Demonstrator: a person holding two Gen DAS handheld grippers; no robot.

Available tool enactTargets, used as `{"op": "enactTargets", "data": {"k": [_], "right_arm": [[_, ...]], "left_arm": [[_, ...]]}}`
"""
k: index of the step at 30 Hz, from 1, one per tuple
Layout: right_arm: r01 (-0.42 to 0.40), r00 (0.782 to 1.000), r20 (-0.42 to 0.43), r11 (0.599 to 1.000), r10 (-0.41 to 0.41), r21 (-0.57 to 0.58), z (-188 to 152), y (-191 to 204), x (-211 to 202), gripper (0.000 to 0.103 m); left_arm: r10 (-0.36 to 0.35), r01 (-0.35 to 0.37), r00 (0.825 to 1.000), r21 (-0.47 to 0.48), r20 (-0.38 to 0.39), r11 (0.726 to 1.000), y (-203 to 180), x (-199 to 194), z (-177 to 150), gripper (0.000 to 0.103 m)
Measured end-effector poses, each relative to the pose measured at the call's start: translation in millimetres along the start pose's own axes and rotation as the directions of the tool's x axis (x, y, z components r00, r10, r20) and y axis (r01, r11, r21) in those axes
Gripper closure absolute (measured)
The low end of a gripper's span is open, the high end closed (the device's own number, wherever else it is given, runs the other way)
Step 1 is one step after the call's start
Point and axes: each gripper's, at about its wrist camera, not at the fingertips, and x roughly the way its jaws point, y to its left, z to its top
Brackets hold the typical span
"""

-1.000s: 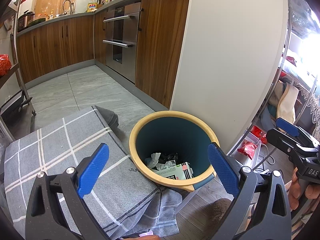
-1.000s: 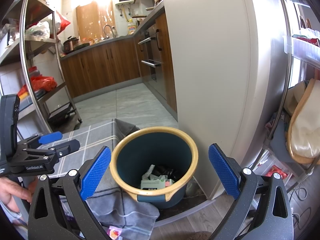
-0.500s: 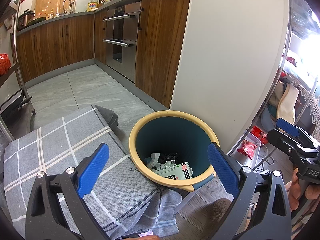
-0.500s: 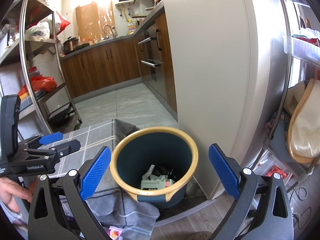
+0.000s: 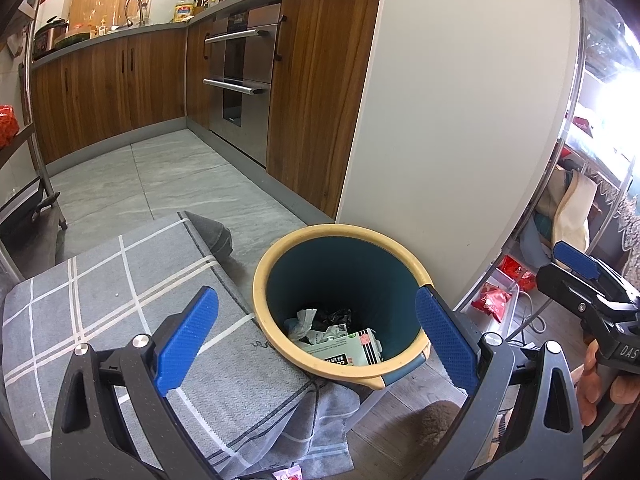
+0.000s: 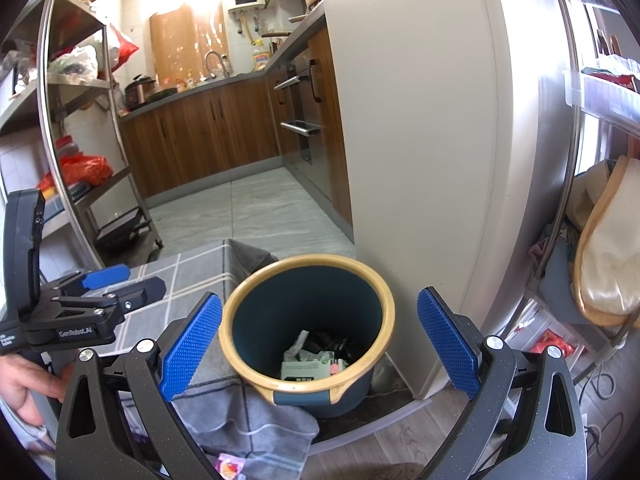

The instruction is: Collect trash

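Note:
A dark blue trash bin with a tan rim (image 5: 276, 340) (image 6: 384, 300) stands on the floor beside a grey checked cloth (image 5: 120, 300) (image 6: 192, 276). Inside it lie a white-and-green carton (image 5: 344, 350) (image 6: 306, 368), crumpled paper and dark scraps. My left gripper (image 5: 316, 338) hovers above the bin, open and empty. My right gripper (image 6: 318, 350) also hangs over the bin, open with nothing between its fingers. Each gripper shows at the edge of the other's view, held by a hand.
A tall pale panel (image 5: 460, 120) rises right behind the bin. Wooden kitchen cabinets (image 5: 100, 92) and an oven (image 5: 240, 80) line the far side of a grey tiled floor. A metal shelf rack (image 6: 80, 160) stands left; red packets (image 5: 496, 300) lie on a low shelf right. A small pink wrapper (image 6: 228, 466) lies at the cloth's near edge.

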Motion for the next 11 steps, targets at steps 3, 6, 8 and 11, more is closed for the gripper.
{"op": "enactTargets", "data": {"k": [3, 6, 8, 11], "right_arm": [[0.001, 1.000, 0.000, 1.000, -0.001, 0.001, 0.2, -0.6, 0.3, 0.006], [0.000, 1.000, 0.000, 1.000, 0.000, 0.002, -0.1, 0.4, 0.0, 0.005], [0.000, 1.000, -0.001, 1.000, 0.000, 0.002, 0.5, 0.0, -0.4, 0.005], [0.000, 1.000, -0.001, 1.000, 0.000, 0.002, 0.7, -0.6, -0.2, 0.005]], "left_arm": [[0.007, -0.007, 1.000, -0.004, -0.001, 1.000, -0.2, 0.7, 0.6, 0.006], [0.013, -0.013, 1.000, -0.005, -0.006, 1.000, 1.2, 1.3, 1.0, 0.006], [0.017, -0.017, 1.000, -0.007, -0.009, 1.000, 1.7, 1.8, 1.3, 0.006], [0.021, -0.021, 1.000, -0.008, -0.011, 1.000, 2.1, 2.4, 0.8, 0.006]]}}
